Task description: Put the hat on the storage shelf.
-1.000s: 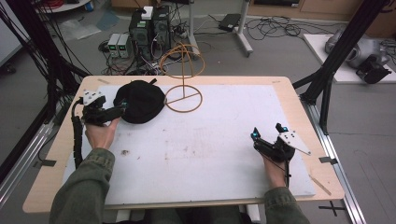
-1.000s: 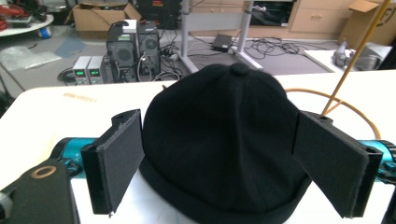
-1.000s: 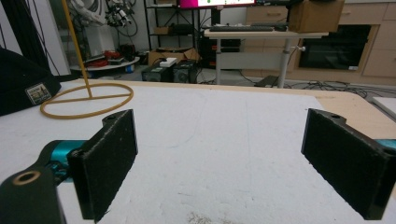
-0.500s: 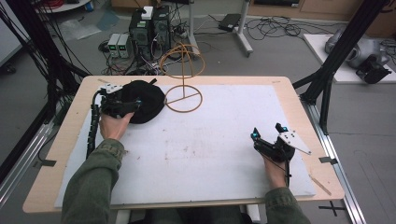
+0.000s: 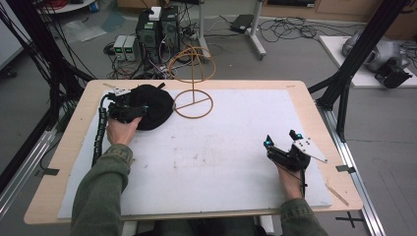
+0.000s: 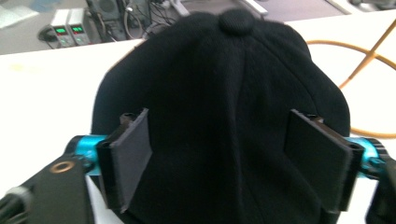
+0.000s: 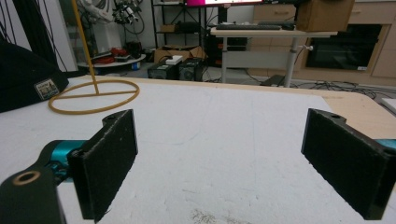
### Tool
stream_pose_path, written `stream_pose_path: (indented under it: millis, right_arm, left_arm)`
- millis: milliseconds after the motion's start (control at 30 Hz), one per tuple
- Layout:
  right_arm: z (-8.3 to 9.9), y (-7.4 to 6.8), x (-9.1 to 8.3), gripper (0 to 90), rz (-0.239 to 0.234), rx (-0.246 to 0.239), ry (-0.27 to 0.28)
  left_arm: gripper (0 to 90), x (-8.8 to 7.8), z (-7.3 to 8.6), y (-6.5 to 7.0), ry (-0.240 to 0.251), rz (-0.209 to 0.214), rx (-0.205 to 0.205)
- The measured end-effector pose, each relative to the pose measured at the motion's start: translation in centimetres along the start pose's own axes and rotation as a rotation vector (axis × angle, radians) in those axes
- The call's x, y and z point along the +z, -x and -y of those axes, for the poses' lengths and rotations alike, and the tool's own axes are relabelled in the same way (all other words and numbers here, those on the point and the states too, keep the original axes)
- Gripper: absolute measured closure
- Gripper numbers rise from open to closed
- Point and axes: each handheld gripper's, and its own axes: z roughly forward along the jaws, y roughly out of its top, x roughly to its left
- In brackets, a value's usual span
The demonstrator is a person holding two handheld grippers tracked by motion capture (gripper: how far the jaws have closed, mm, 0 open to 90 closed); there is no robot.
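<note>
The left tongs (image 6: 224, 154) are wide open, with one jaw on each side of the black cap (image 6: 224, 93), but the pads (image 6: 133, 154) do not press the fabric yet, as far as I can see. The cap lies near the far left corner of the worktop (image 5: 226, 157), just beside the ring base of the yellow wire stand (image 5: 193, 96), which is at the far edge, a little left of the middle. I judge that the work is at its beginning: the reach to the cap is done, while closing on it, lifting it and most probably putting it on the stand (this is my guess from the layout) are all left. The right tongs (image 5: 280, 140) are also wide open and hold nothing; they rest near the right edge of the worktop, well apart from the cap. By my count there is one cap, one stand and two tongs.
</note>
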Motion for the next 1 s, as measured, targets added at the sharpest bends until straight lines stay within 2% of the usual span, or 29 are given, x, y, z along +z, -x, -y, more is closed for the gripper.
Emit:
stream_pose_path:
  millis: [67,100,133,167,200,233,267,300,333,400,467,667,700,733,800,1000]
  right_arm:
    - [0.0,0.0,0.0,9.8,0.000,0.007,-0.003]
    - [0.0,0.0,0.0,9.8,-0.001,0.009,-0.002]
    - [0.0,0.0,-0.1,9.8,-0.001,0.009,-0.002]
    - [0.0,0.0,-0.1,9.8,-0.001,0.009,-0.002]
    - [0.0,0.1,-0.1,9.8,-0.002,0.008,-0.002]
    - [0.0,0.0,-0.1,9.8,-0.003,0.009,-0.003]
    - [0.0,0.0,-0.1,9.8,-0.004,0.006,-0.002]
    - [0.0,0.0,-0.1,9.9,-0.001,0.004,-0.006]
    - [0.0,0.0,-0.1,9.8,0.008,-0.009,-0.011]
    - [0.0,0.0,-0.1,9.8,0.010,-0.014,-0.014]
    - [0.0,0.1,-0.1,9.9,0.007,-0.013,-0.010]
    - [0.0,0.0,-0.2,9.8,0.005,-0.010,-0.010]
    - [0.0,0.0,-0.3,9.9,0.003,-0.009,-0.012]
    - [0.0,0.0,-0.3,9.9,0.003,-0.009,-0.012]
    - [0.0,0.0,-0.3,9.9,0.003,-0.010,-0.012]
    - [0.0,0.0,-0.2,9.9,0.008,-0.014,-0.014]
  left_arm:
    - [33.2,0.0,0.0,0.3,0.000,0.017,0.008]
    - [44.3,0.0,0.0,0.4,0.002,0.023,0.013]
    - [49.8,0.1,0.0,0.6,-0.003,0.007,0.009]
    - [59.0,0.1,0.0,0.6,-0.003,0.007,0.009]
    - [59.0,0.0,0.0,0.6,-0.009,-0.001,-0.006]
    - [77.2,-0.1,-0.1,0.3,-0.017,0.001,-0.041]
    - [85.3,-0.2,-0.1,-0.1,-0.020,0.023,-0.095]
    - [87.2,-0.2,-0.1,-0.6,-0.019,0.037,-0.125]
    - [87.6,-0.2,-0.1,-0.6,-0.019,0.037,-0.125]
    - [87.9,-0.3,-0.1,-0.3,-0.013,0.015,-0.073]
    - [88.0,-0.3,0.0,0.0,-0.012,0.006,-0.045]
    - [88.0,-0.5,0.2,0.0,0.005,0.013,-0.037]
    - [87.9,-0.6,0.2,0.0,0.008,0.004,-0.035]
    - [87.9,-0.7,0.3,0.0,0.009,-0.010,-0.042]
    - [87.9,-0.8,0.3,-0.1,0.007,0.004,-0.056]
    - [87.9,-1.8,0.1,0.0,0.028,-0.002,-0.020]
